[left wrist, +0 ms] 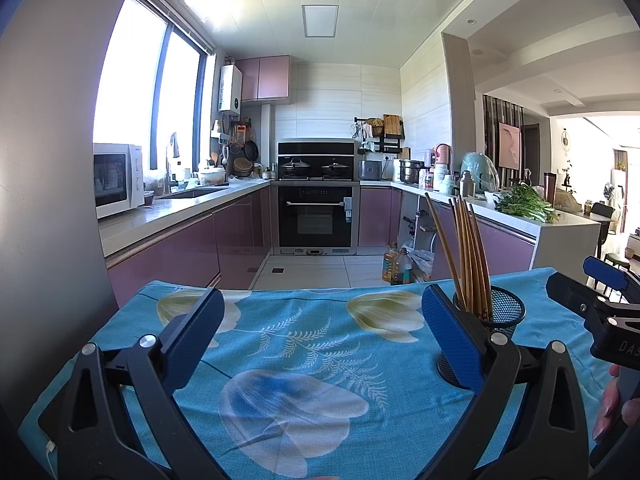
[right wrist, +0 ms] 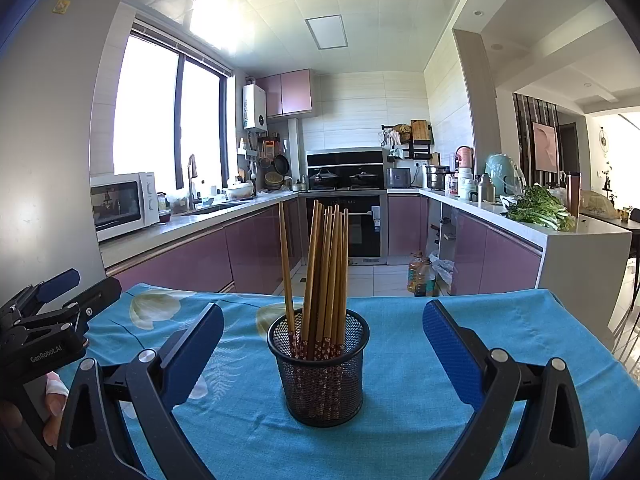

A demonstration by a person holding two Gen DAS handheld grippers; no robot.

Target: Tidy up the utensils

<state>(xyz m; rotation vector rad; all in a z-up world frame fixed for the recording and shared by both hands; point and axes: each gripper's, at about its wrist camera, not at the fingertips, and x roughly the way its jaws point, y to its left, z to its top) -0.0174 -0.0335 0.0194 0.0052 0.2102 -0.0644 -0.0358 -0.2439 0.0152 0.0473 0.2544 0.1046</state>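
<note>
A black mesh cup (right wrist: 320,376) stands upright on the blue flowered tablecloth (right wrist: 400,344). Several brown wooden chopsticks (right wrist: 326,276) stand in it, tips up. My right gripper (right wrist: 323,328) is open and empty, its blue pads on either side of the cup but apart from it. In the left wrist view the cup (left wrist: 500,312) and chopsticks (left wrist: 468,256) sit just behind my right finger pad. My left gripper (left wrist: 320,312) is open and empty over bare cloth. The right gripper (left wrist: 600,292) shows at that view's right edge, and the left gripper (right wrist: 60,296) shows at the right wrist view's left edge.
The table's far edge (left wrist: 320,290) drops to a tiled kitchen floor. Purple cabinets, an oven (left wrist: 316,216) and worktops lie beyond. A grey wall or fridge side (left wrist: 52,200) stands close on the left. Green vegetables (right wrist: 536,208) lie on the right counter.
</note>
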